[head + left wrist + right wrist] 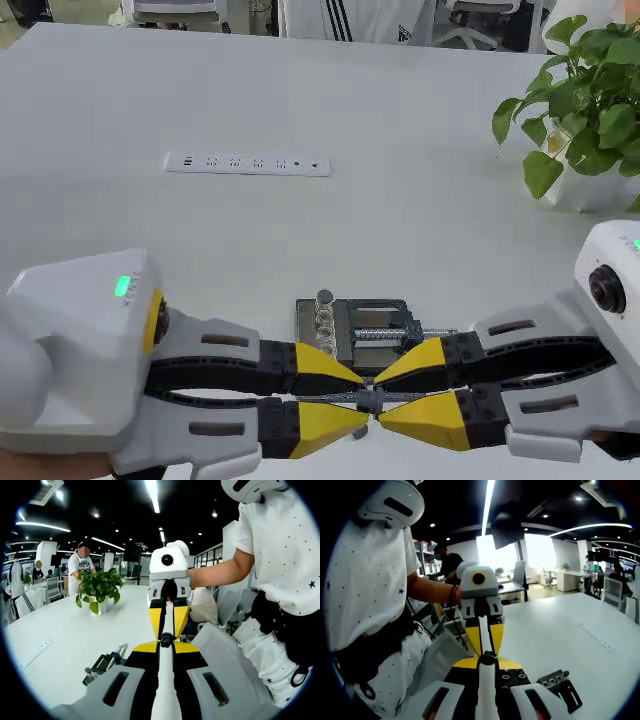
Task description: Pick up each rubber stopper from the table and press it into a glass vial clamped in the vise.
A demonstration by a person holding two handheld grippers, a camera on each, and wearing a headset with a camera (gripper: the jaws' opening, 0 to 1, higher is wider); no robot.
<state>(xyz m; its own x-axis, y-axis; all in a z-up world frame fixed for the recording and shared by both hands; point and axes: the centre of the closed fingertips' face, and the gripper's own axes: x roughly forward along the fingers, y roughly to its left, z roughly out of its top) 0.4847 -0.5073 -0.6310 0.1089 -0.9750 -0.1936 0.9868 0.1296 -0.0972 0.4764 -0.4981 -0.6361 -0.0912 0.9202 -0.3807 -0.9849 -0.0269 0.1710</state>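
At the near edge of the white table, the left gripper reaches in from the left of the head view with its yellow-tipped fingers drawn together to a narrow slit. Farther back on the table, a white power strip lies flat. Between the two grippers' tips sits a small dark rubber stopper, held above the table and pinched from both sides. The left gripper view shows it as a dark knob where the four tips meet. Which pair bears its weight I cannot tell.

Just behind the stopper stands the vise, with a row of glass vials clamped at its left end. The farthest vial carries a dark cap.

The right gripper comes in from the right, its fingers likewise closed onto the stopper. At the far right stands a potted plant.
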